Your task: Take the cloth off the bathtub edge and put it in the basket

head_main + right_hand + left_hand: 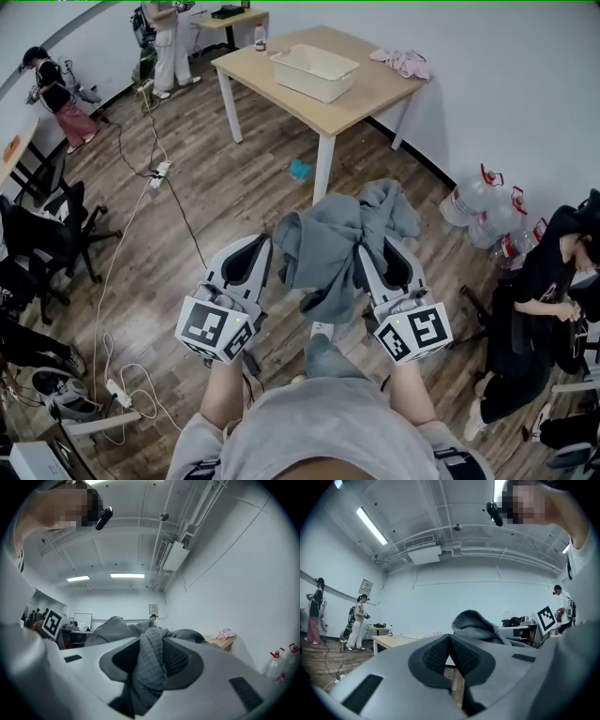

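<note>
Cloth [333, 248] hangs bunched in mid-air, clamped in the right gripper [152, 644] and draping toward the left gripper [449, 639], whose jaws meet on nothing. Open wooden floor [234, 187] stretches ahead to the table [272, 84], which bears the basket [305, 84].

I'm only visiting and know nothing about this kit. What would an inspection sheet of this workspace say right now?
Surface: wooden table, on a wood floor.
Job's things: grey cloth hanging from the right gripper; white basket on the table; no bathtub seen.
Clutter: pink cloth and bottle on the table.
Grippers: right gripper shut on the grey cloth; left gripper shut, empty.
Cables: cords and a power strip across the floor.
Surroundings: people, office chairs, water jugs.
</note>
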A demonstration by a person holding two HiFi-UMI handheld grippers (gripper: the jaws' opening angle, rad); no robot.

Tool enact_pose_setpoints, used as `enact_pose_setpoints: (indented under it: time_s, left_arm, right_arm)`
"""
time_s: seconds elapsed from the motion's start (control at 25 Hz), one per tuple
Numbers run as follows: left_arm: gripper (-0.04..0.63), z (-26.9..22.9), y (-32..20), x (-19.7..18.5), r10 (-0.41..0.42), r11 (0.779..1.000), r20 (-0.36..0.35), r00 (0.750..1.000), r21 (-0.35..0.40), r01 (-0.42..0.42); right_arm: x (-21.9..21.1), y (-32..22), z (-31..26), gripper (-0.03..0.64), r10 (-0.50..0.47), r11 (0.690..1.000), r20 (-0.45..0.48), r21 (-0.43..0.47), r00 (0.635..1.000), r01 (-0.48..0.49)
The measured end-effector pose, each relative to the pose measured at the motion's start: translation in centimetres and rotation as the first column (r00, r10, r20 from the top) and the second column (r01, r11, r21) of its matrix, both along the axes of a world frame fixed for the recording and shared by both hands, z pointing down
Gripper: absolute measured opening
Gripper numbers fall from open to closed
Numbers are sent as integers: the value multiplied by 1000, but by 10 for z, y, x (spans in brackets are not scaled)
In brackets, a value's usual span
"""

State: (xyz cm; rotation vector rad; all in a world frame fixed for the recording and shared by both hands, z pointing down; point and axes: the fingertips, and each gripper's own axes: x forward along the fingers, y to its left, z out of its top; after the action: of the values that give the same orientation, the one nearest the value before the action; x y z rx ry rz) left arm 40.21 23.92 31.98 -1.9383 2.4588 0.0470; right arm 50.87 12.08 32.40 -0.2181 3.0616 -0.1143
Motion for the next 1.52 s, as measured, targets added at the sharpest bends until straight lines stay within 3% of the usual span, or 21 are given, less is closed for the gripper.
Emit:
enact_pose_setpoints:
  time_s: [0.24,0.44,0.64,0.76,0.92,1.52]
  left_arm:
    - [0,-12,-53,-57,-22,1000,18,1000,11,22]
    - [0,-14,-75,-76,-32,999,44,999,37,30]
    - [0,-17,-125,-114,-61,997,22,998,58,59]
    - [0,-15,-125,-121,-58,997,24,998,51,57]
    - [0,-12,-152,-162,-57,998,25,998,32,56]
    - [0,-16,-205,-322,128,991,43,991,31,-130]
  right_arm:
    - [-59,-55,-6,140,-11,1000,18,-10,1000,12]
    - [-80,-73,-6,140,-32,999,35,17,999,32]
    - [-119,-123,-11,140,-61,998,36,19,997,60]
    - [-126,-124,-10,140,-61,998,41,14,997,61]
    - [-166,-152,-8,140,-55,998,33,-2,998,55]
    - [-303,-186,-12,140,137,991,42,4,990,-137]
